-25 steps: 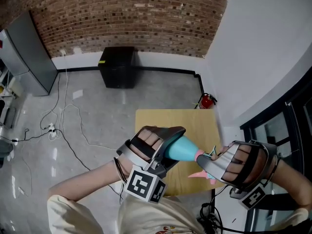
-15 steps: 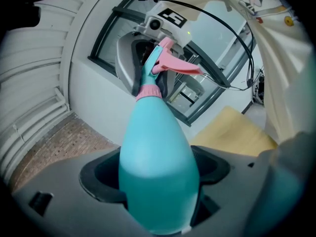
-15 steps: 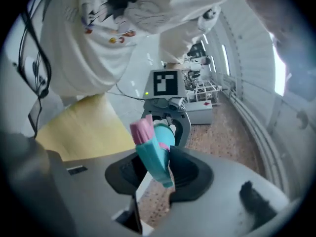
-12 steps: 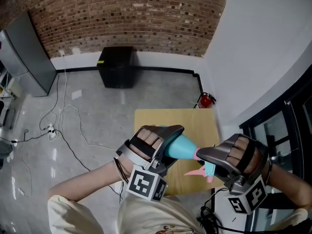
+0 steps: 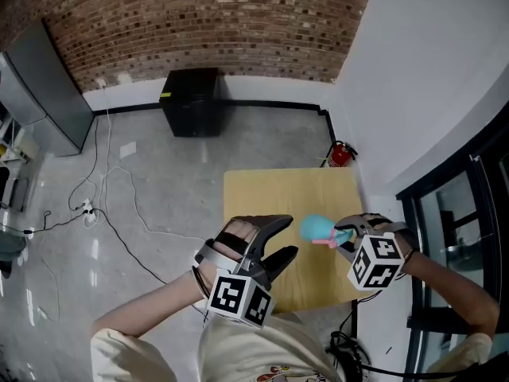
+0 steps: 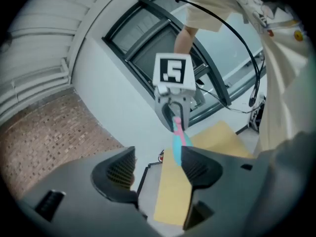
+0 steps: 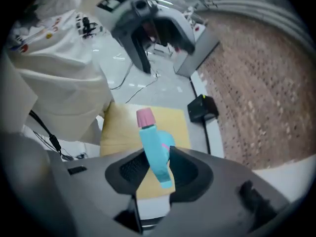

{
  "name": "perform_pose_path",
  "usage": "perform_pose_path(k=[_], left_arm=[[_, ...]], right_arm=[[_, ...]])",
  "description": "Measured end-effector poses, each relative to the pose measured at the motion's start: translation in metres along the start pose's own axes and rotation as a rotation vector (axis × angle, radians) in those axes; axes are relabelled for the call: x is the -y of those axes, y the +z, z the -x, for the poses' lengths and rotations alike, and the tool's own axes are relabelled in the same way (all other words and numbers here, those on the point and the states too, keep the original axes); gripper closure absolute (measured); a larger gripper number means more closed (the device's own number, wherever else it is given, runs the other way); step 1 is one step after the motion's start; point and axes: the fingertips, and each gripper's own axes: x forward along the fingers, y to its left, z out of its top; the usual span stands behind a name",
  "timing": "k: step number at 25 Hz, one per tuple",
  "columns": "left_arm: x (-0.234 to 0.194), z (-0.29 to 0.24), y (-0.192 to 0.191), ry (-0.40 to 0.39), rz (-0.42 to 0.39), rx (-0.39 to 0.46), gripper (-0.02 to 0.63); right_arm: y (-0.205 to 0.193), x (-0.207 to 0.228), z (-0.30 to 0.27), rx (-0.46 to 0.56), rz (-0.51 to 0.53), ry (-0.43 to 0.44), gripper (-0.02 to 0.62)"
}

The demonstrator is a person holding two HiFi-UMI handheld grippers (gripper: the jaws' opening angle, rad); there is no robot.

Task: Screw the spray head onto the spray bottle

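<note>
Your right gripper [image 7: 157, 168] clamps the spray head [image 7: 148, 137], the bottle [image 5: 314, 227] riding with it over the table [image 5: 262, 205], probably for setting down. Your left gripper [image 5: 288, 237], jaws apart and lately narrowing, holds nothing.

I am looking down on a small square table [image 5: 262, 197] with a pale wooden top; it is standing on a grey shiny floor [image 5: 159, 173]. A turquoise spray bottle [image 5: 316, 227] is showing over its right part, and I cannot tell if it is touching the wood. On the floor a black box [image 5: 191, 102] and a red fire extinguisher [image 5: 340, 154] are standing by the walls, and loose cables [image 5: 111, 205] are lying to the left.
</note>
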Motion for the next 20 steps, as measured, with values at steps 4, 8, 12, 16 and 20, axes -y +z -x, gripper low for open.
perform_pose_path(k=[4,8,12,16,20], left_arm=[[-0.003,0.005,-0.004,0.072,0.082,0.004,0.525],[0.006,0.004,-0.012,0.058,0.127,-0.009,0.598],[0.013,0.007,-0.019,0.048,0.174,-0.012,0.598],[0.011,0.006,-0.017,0.047,0.181,-0.003,0.598],[0.009,0.006,-0.02,0.044,0.182,-0.008,0.6]], right_arm=[[-0.037,-0.032,-0.093,-0.107,-0.189,0.217,0.468],[-0.053,-0.042,-0.154,-0.19,-0.291,0.263,0.468],[-0.052,-0.052,-0.196,-0.235,-0.366,0.305,0.468],[-0.053,-0.062,-0.218,-0.252,-0.435,0.323,0.468],[-0.047,-0.065,-0.22,-0.273,-0.416,0.311,0.466]])
